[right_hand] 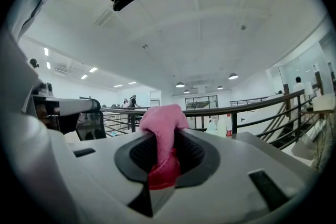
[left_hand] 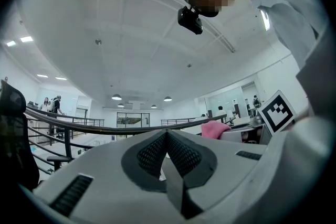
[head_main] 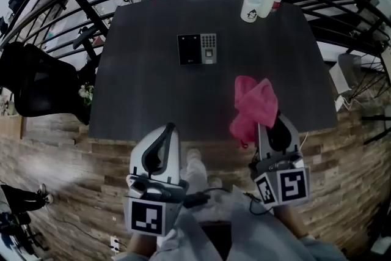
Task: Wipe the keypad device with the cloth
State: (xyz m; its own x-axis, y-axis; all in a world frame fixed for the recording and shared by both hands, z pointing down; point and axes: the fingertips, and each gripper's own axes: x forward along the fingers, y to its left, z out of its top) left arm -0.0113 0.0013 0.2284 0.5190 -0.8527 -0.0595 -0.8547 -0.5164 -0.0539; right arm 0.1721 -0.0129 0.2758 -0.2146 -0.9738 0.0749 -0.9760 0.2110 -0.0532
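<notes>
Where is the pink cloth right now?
The pink cloth is clamped in the right tool, at the head view's lower right, above the table's near edge, nearer the person than the keypad device.

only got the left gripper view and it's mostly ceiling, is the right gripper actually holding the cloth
Observer: Yes. The right gripper view shows the right gripper shut on the pink cloth, which sticks up from between its jaws.
Operator: where's the thing i'm wiping
Observer: In the head view the keypad device lies flat near the middle of the dark table, with neither gripper touching it.
Operator: and the one i'm looking through, is it over the table
Observer: Only just. The left gripper has its tip at the table's near edge, well short of the keypad device.
</notes>
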